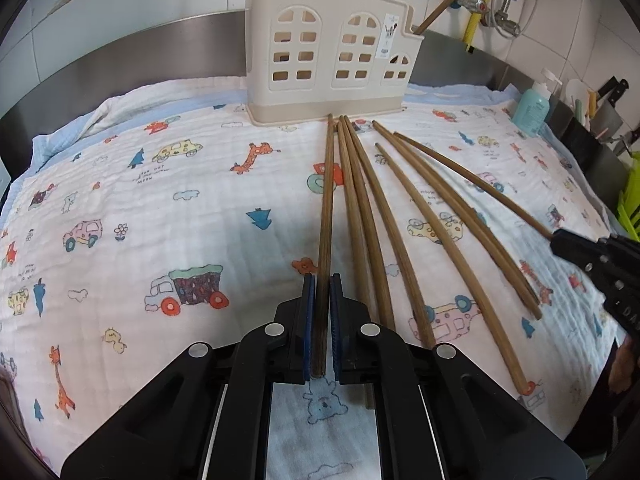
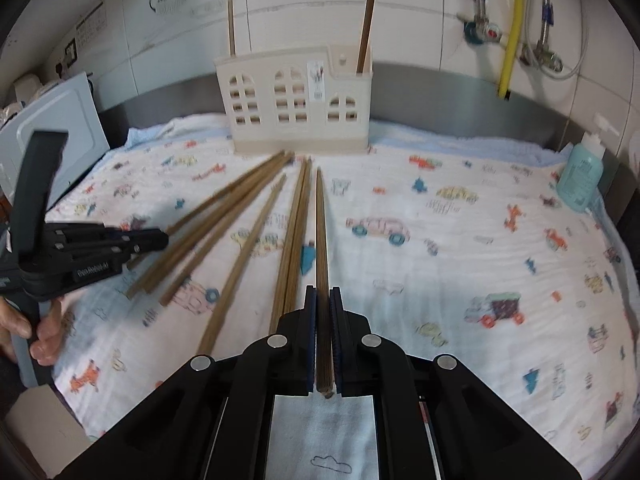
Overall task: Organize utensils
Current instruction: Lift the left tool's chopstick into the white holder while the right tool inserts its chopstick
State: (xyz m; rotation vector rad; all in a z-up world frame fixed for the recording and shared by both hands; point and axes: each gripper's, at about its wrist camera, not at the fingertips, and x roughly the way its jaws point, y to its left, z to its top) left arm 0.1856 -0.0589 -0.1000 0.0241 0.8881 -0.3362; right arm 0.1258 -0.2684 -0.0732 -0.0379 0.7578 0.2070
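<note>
Several long wooden chopsticks (image 1: 404, 216) lie fanned on a patterned cloth in front of a cream holder (image 1: 332, 56) shaped like a house. The holder also shows in the right wrist view (image 2: 296, 100) with two chopsticks standing in it. My left gripper (image 1: 322, 280) is shut on the leftmost chopstick (image 1: 326, 200) near its thick end. My right gripper (image 2: 323, 292) is shut on the rightmost chopstick (image 2: 321, 224). Each gripper shows in the other's view, the right one (image 1: 560, 240) and the left one (image 2: 160, 238).
A blue soap bottle (image 2: 582, 176) stands at the right edge of the cloth (image 2: 460, 280). Pipes and a yellow hose (image 2: 510, 28) run on the tiled wall behind. A white appliance (image 2: 52, 128) stands at the left. A knife rack (image 1: 604, 112) is at the far right.
</note>
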